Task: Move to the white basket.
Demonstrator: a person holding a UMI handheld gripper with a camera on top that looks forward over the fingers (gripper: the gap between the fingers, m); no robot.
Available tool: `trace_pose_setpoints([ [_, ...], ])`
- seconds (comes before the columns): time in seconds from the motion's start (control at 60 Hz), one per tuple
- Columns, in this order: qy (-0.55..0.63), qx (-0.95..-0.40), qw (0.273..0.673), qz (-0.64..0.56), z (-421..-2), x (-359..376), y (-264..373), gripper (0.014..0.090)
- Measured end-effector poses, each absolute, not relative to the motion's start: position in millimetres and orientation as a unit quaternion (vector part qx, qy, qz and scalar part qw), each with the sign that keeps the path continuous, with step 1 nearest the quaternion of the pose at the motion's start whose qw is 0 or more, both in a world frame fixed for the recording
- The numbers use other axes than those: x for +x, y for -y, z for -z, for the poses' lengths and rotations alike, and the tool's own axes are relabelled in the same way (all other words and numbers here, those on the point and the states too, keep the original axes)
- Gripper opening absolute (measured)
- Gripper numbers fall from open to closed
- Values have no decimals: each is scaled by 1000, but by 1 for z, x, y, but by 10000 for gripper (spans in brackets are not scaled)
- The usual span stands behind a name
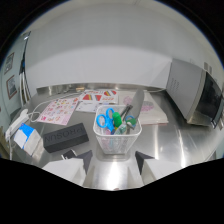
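The white basket (116, 140) stands on the shiny metal table (175, 142), just ahead of my fingers and centred on the gap between them. It holds blue-handled scissors (105, 120), a green-capped marker (117, 120) and other small items. My gripper (114, 169) is open, and its two pale fingertips (70, 167) are spread wide at either side with nothing between them. The basket is a short way beyond the tips and does not touch them.
A black box (65, 136) lies left of the basket, with a blue and white packet (26, 137) further left. Sticker sheets (59, 110) and papers (149, 114) lie behind. A microwave-like appliance (199, 97) stands at the right, against the white wall.
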State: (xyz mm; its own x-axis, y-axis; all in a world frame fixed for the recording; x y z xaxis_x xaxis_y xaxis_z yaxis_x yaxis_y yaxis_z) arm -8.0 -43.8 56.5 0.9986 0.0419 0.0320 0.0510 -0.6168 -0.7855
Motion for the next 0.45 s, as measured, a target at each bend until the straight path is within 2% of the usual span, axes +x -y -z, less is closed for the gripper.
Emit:
trace_pose_setpoints([
  [0.45, 26, -903, 429, 8, -47, -12, 31, 841],
])
